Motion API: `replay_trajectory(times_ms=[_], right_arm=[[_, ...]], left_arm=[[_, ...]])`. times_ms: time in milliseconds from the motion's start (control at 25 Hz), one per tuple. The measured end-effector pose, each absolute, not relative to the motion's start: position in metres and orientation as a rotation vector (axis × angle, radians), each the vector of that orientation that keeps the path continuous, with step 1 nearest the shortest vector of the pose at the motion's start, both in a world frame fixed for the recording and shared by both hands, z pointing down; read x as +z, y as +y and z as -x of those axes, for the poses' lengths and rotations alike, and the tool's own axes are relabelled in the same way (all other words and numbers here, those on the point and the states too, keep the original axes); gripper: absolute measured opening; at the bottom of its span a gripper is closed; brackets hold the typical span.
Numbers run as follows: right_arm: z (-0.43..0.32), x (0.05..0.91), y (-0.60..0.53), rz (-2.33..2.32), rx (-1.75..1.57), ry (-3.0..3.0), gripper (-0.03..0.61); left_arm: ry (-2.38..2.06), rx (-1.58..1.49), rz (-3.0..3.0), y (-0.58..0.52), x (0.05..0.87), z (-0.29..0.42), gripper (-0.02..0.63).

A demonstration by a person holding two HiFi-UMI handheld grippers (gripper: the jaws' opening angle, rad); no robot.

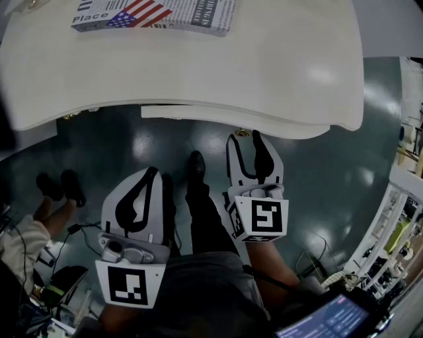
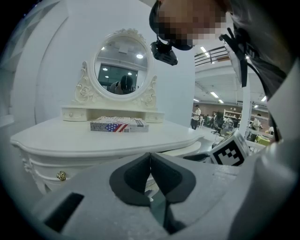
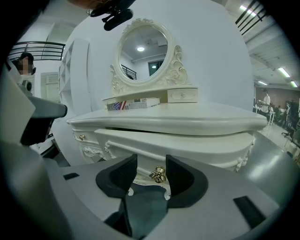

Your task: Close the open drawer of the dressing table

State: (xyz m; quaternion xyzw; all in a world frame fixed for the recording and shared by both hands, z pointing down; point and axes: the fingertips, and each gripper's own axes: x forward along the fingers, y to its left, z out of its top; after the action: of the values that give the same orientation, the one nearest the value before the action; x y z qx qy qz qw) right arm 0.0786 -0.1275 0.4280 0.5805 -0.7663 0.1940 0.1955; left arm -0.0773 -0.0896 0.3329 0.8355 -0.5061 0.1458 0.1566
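The white dressing table (image 1: 198,72) fills the top of the head view. Its middle drawer (image 1: 218,115) (image 3: 197,147) stands a little way out from under the tabletop. My right gripper (image 1: 245,136) (image 3: 151,165) is open just in front of the drawer, and the gold knob (image 3: 158,174) (image 1: 242,133) sits between its two pads, not gripped. My left gripper (image 1: 155,171) (image 2: 150,157) hangs lower and to the left, away from the table, shut on nothing.
A flag-printed book (image 1: 155,13) (image 2: 119,125) lies on the tabletop before an oval mirror (image 2: 122,65) (image 3: 144,51). A side drawer knob (image 2: 61,176) shows at left. Another person's shoes (image 1: 59,188) and cables are at left; shelving (image 1: 396,224) stands at right.
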Motion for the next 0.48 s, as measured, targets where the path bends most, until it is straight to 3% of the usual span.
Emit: replay_trajectory(times_ms=[480], right_arm=[[-0.0781,0.4251,-0.1382,-1.633,0.529,-2.158,0.176]], left_arm=[[-1.464,0.418,-2.377,-0.0904,0.3320,0.0809,0.015]])
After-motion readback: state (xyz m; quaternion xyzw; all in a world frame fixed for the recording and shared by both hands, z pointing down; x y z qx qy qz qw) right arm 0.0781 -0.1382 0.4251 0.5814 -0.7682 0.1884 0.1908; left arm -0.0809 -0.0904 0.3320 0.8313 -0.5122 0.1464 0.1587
